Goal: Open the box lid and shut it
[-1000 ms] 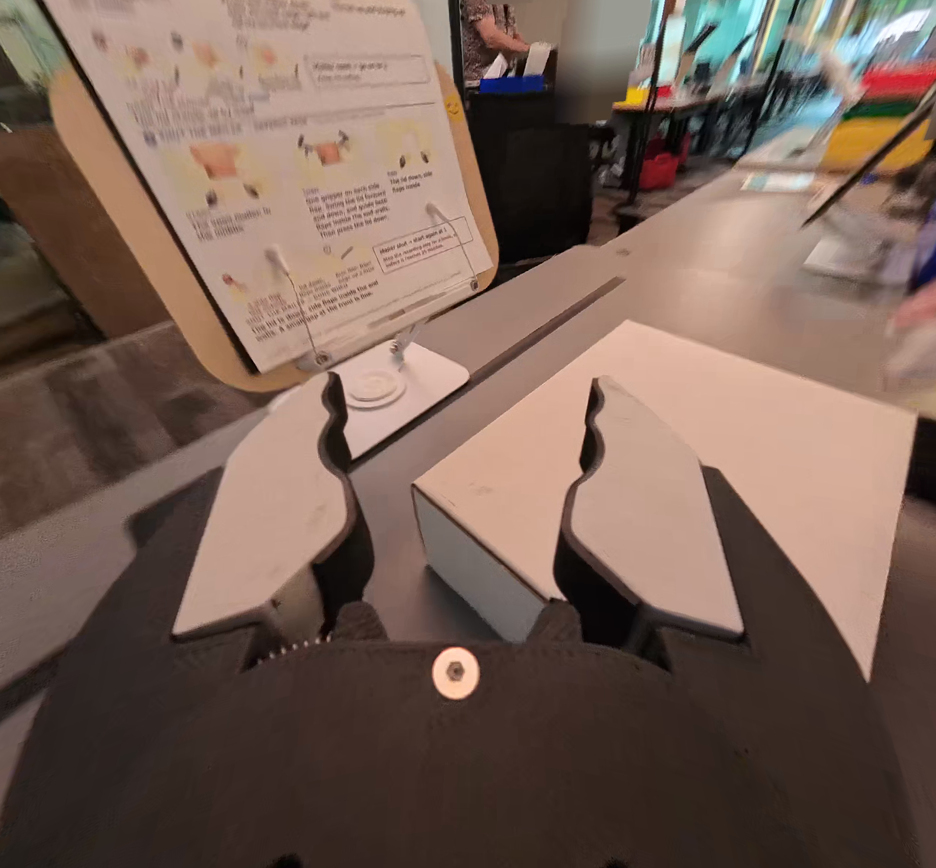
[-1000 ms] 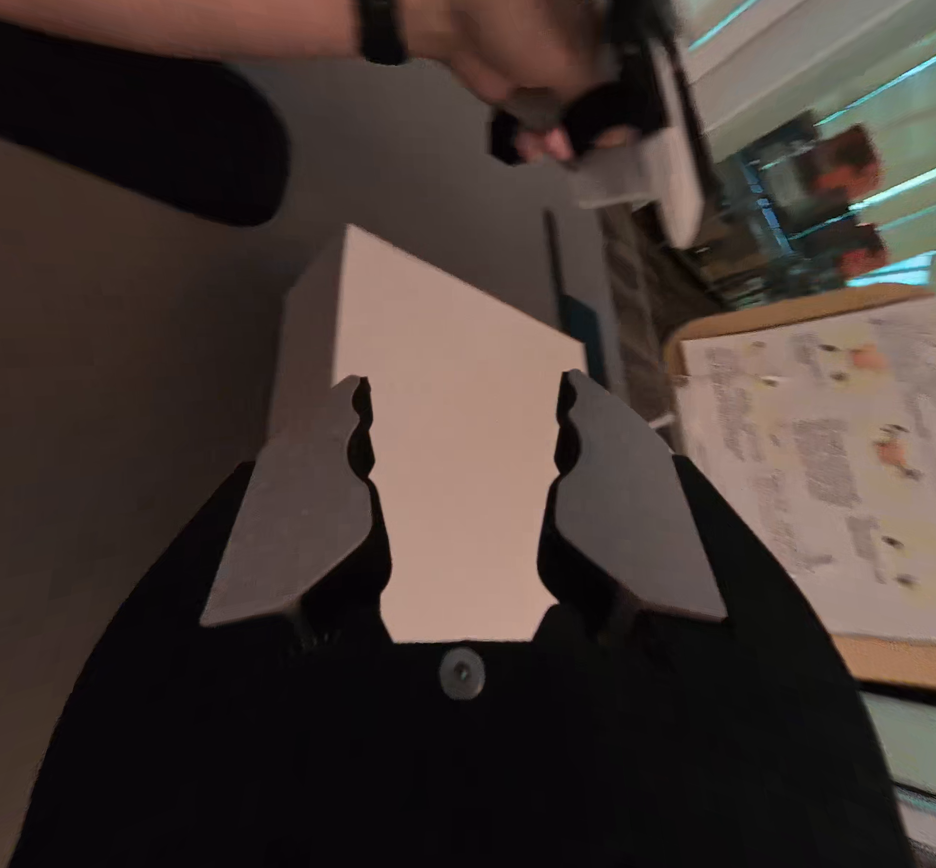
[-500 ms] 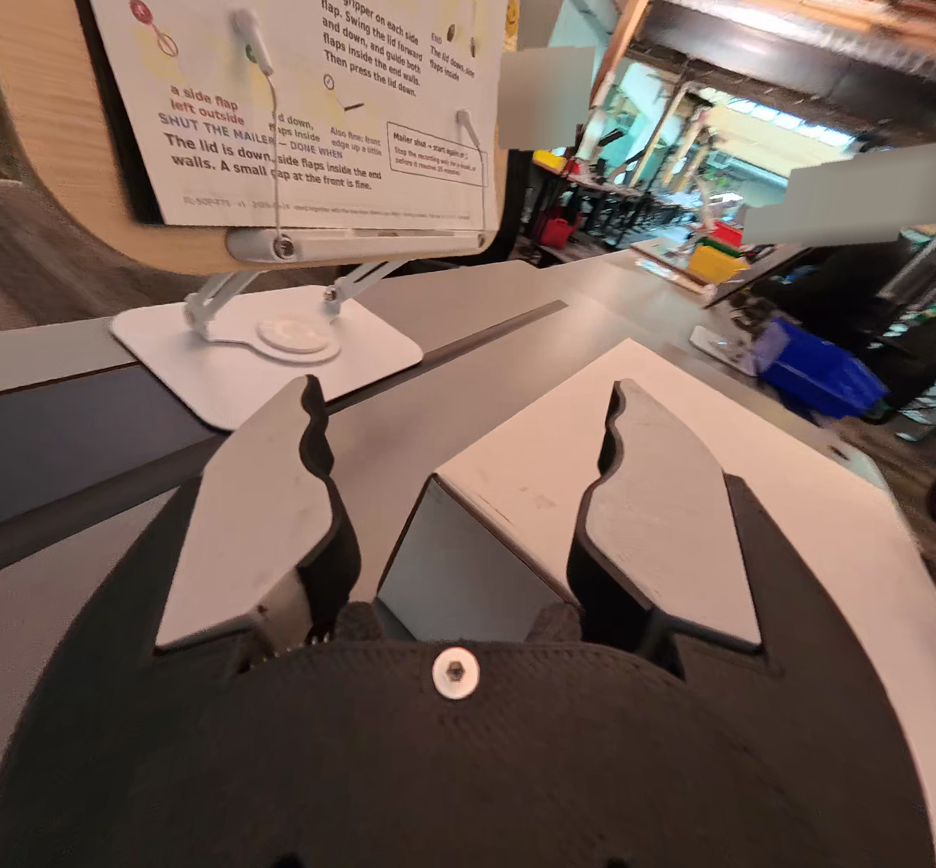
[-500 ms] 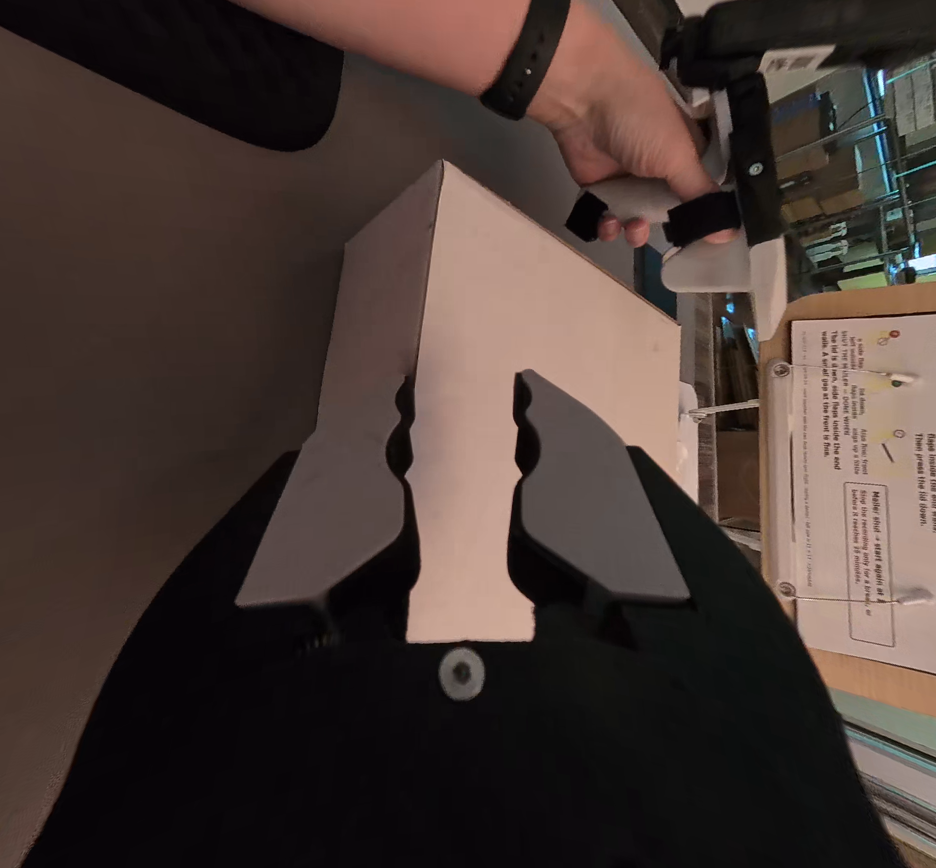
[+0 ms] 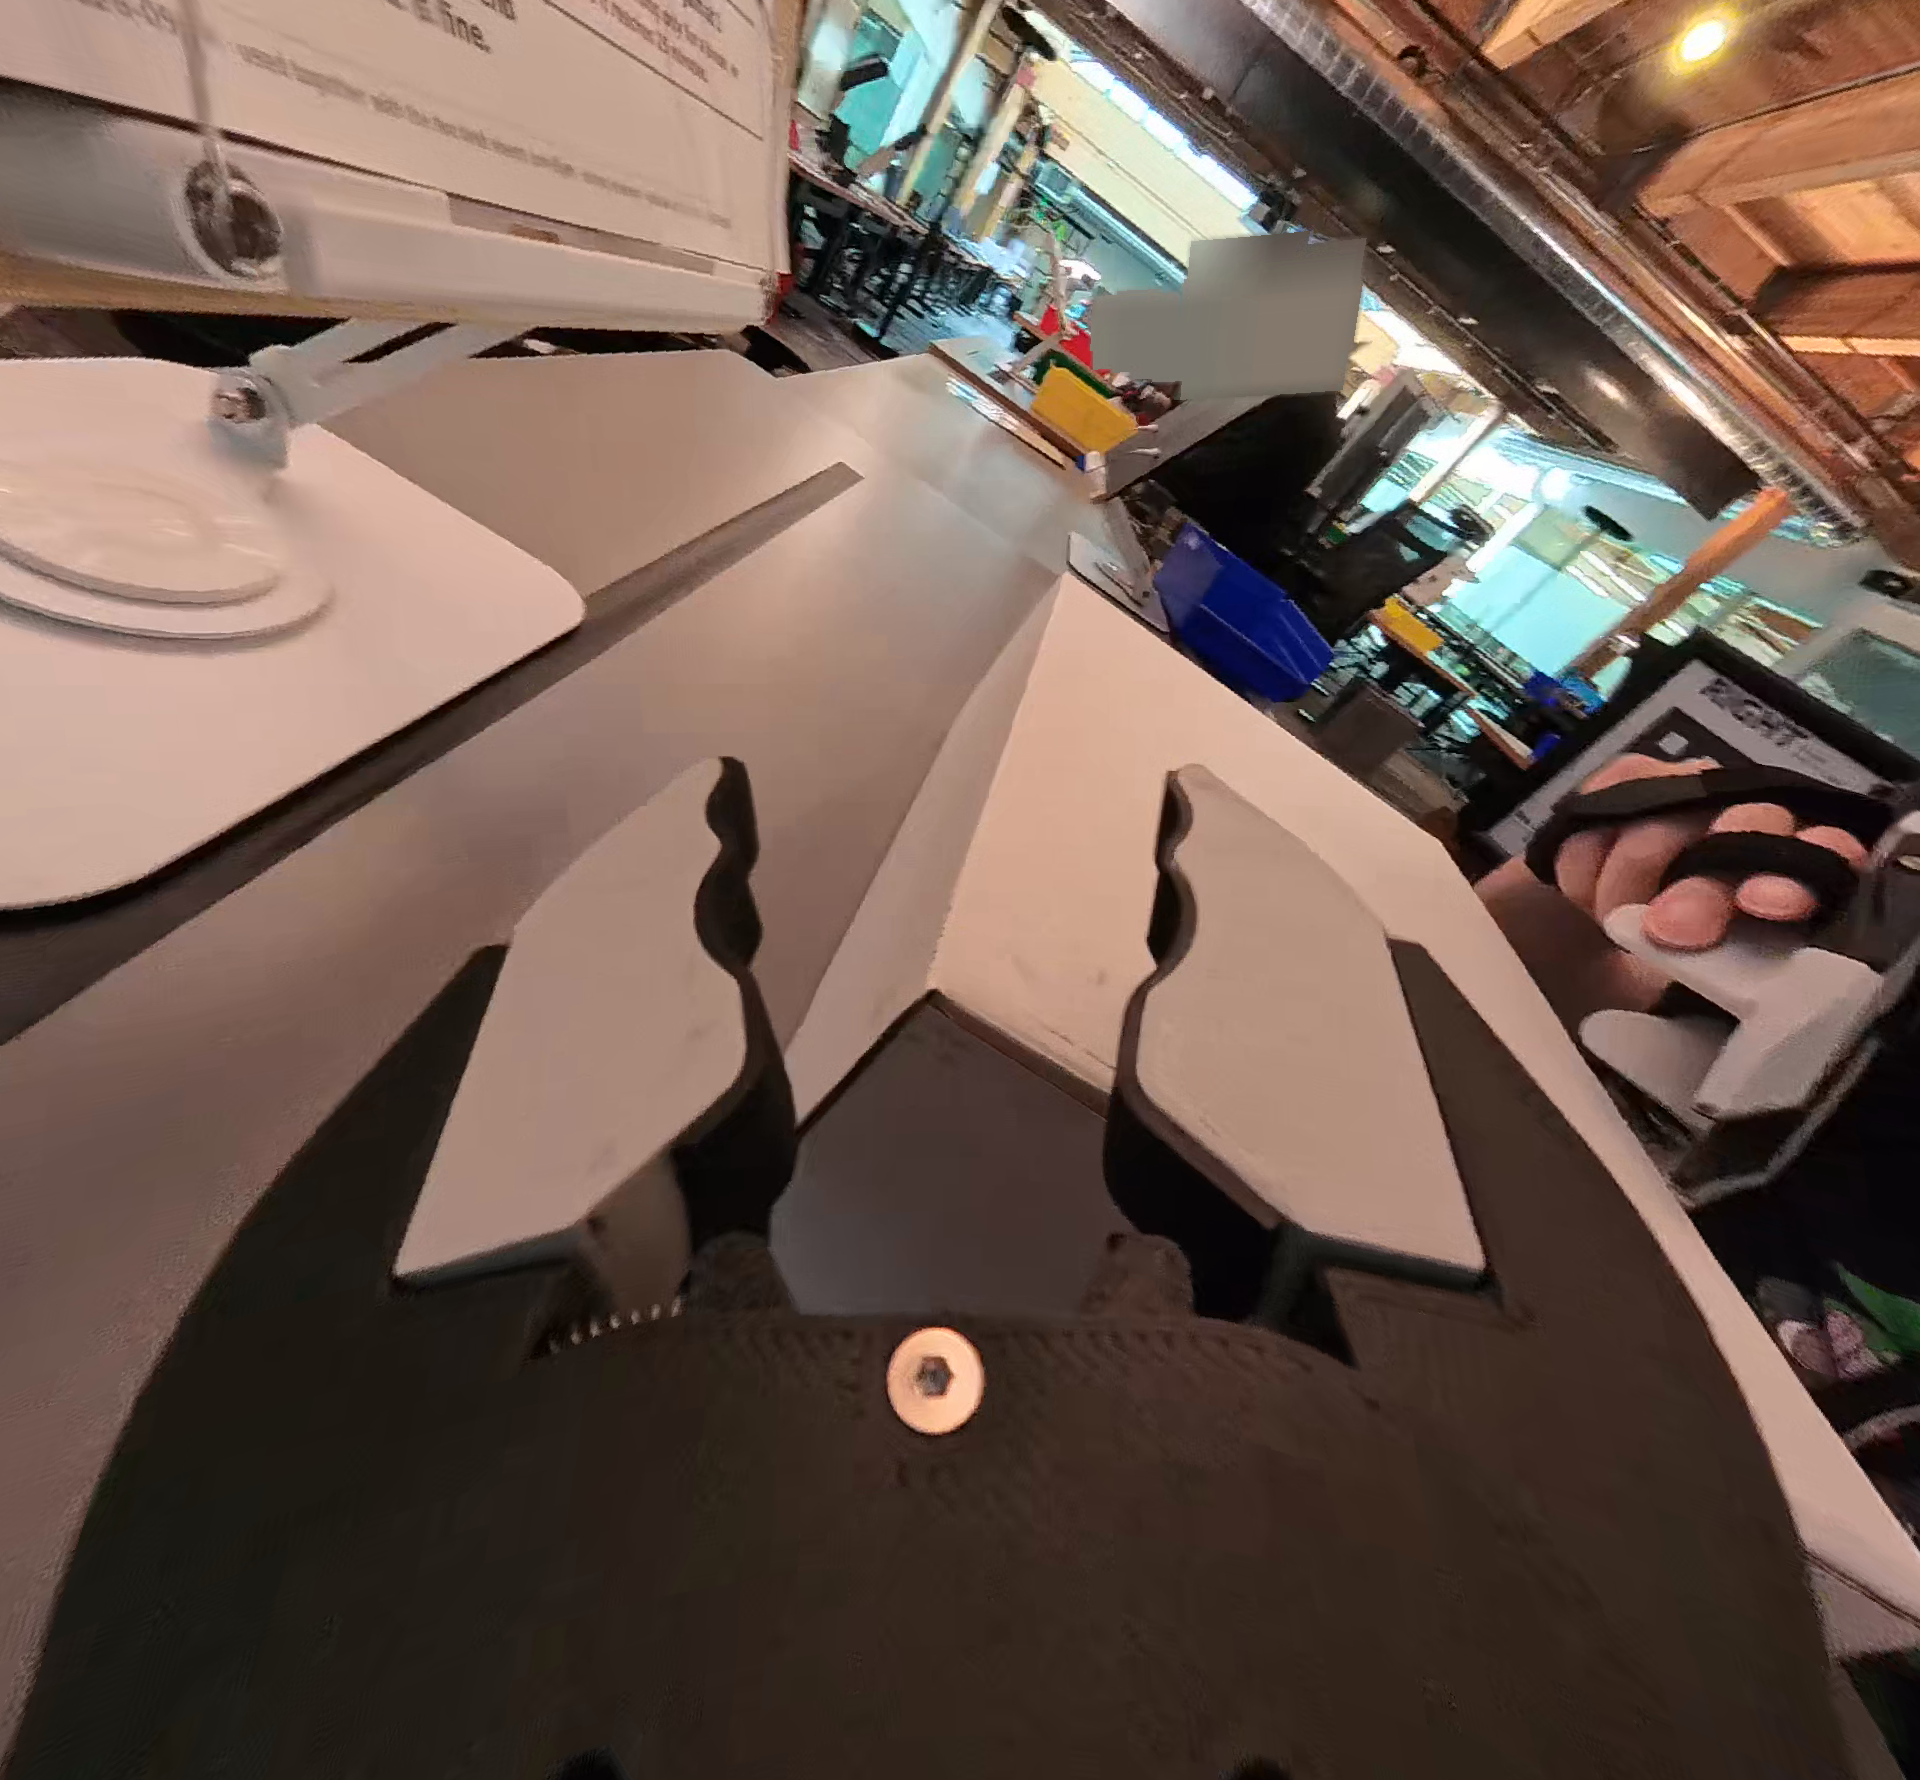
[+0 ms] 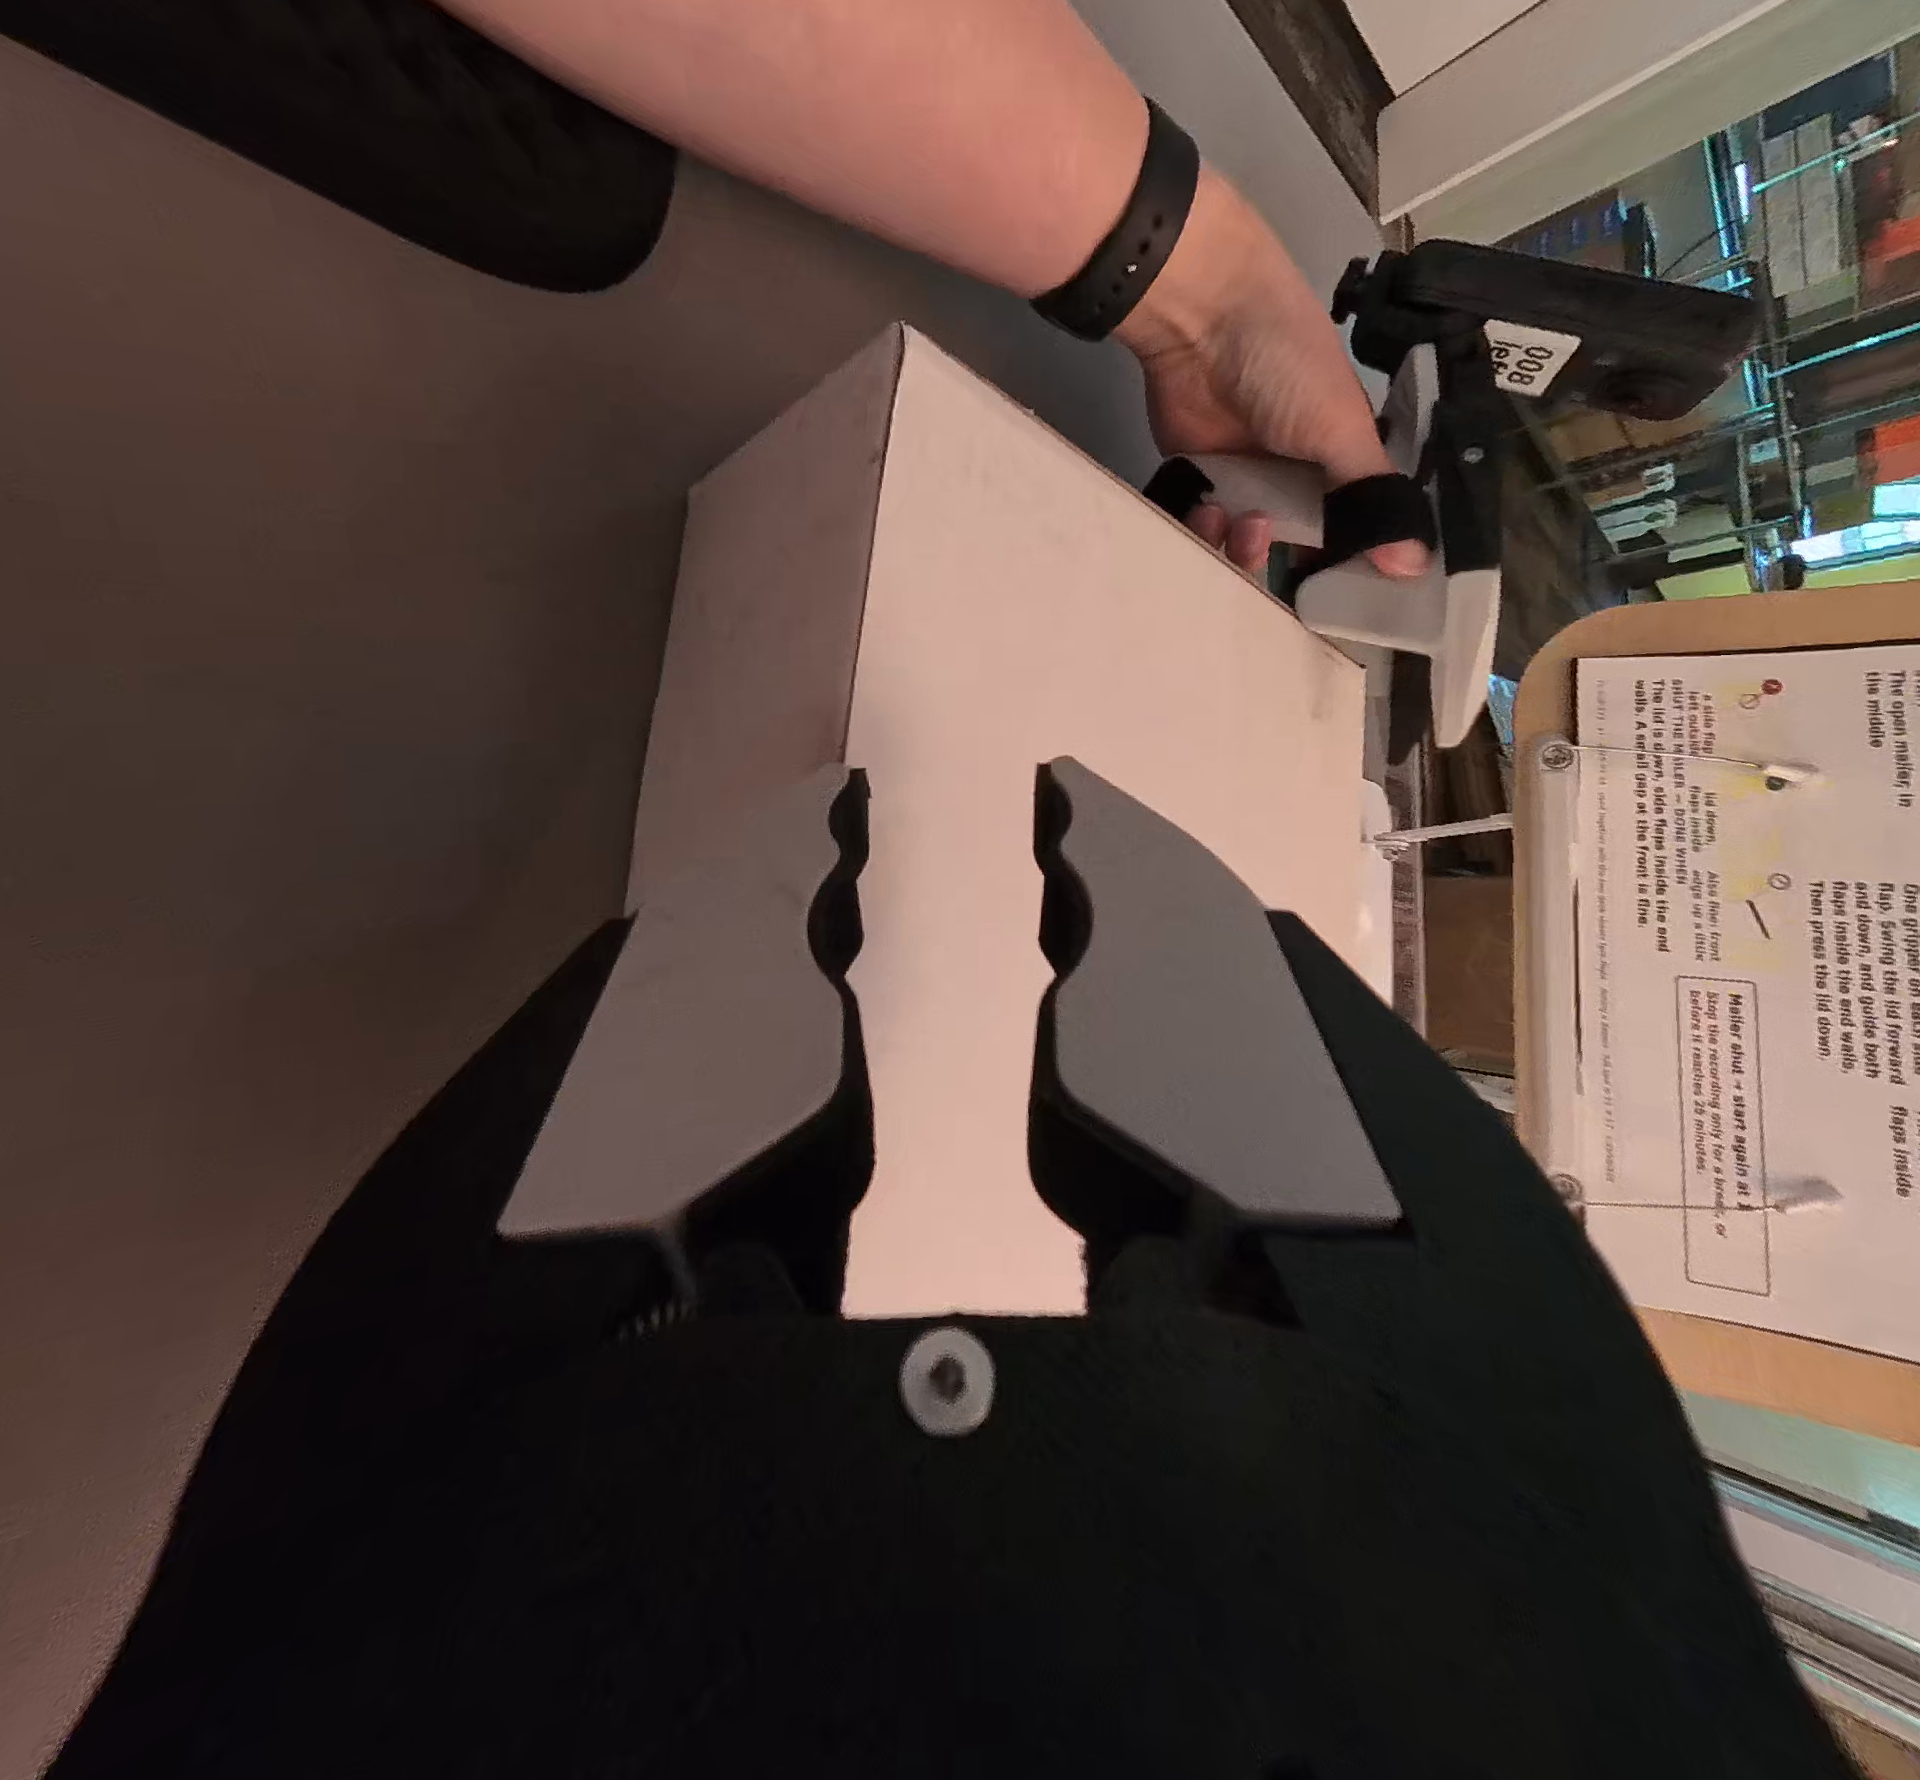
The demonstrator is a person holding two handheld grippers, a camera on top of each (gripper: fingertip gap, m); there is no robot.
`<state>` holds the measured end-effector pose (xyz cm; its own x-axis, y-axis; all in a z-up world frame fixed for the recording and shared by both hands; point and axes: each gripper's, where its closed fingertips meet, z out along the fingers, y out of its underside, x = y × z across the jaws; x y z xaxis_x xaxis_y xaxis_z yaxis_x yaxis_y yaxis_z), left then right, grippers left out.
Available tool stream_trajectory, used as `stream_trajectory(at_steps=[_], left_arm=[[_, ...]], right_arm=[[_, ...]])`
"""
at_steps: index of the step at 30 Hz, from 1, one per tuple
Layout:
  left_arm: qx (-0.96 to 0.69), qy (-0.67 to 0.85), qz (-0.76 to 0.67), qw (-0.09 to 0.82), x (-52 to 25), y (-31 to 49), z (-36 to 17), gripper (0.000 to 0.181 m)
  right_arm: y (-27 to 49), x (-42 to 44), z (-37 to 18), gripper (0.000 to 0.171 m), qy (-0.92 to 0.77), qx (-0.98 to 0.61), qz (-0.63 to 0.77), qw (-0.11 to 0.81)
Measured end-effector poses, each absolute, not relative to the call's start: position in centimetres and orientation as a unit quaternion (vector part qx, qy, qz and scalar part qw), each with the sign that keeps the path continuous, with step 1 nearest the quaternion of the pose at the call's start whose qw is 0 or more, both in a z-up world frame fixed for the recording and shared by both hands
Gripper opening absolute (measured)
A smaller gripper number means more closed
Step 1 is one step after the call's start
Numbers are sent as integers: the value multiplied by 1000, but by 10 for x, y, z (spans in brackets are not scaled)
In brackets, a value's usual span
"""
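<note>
Behind the box point(image 5: 1195, 857), a workshop stretches away with exposed wooden beams point(image 5: 1704, 130), a blue bin point(image 5: 1236, 624) and a yellow bin point(image 5: 1081, 405) on far benches. You work on a plain grey table point(image 5: 727, 670); the white box sits on it, lid down, so neither opening nor shutting looks done yet.

Your left gripper point(image 5: 945, 857) meets the box at one end, fingers spread with a corner between them, one finger beside the end wall and the other over the lid; contact cannot be confirmed. Your right gripper point(image 6: 951, 857) comes in from the opposite end, fingers partly parted with the lid's top face showing between them, pinching nothing visible. One tool at each end probably serves to free the side flaps evenly.

Beyond the box from your left gripper, a printed sheet point(image 5: 436, 5) stands on a white stand point(image 5: 343, 629), well apart from the box.
</note>
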<state>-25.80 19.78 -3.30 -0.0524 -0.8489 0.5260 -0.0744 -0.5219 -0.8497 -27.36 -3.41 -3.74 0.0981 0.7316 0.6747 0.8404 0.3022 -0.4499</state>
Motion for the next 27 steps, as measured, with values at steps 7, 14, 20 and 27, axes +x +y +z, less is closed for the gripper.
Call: stream_trajectory(at_steps=[7, 14, 20, 27], left_arm=[[-574, 378, -668, 286, -256, 182, -29, 62], [-574, 417, -656, 259, -254, 168, -42, 46], [-573, 396, -657, 289, -249, 178, -37, 67], [-564, 396, -640, 340, -245, 190, -27, 82]], right_arm=[[-39, -274, -43, 31, -669, -601, -22, 437], [-42, -273, -44, 31, -670, -606, -14, 427], [-42, -271, -49, 31, -673, -612, -16, 416], [-41, -269, -59, 32, -681, -617, -20, 393]])
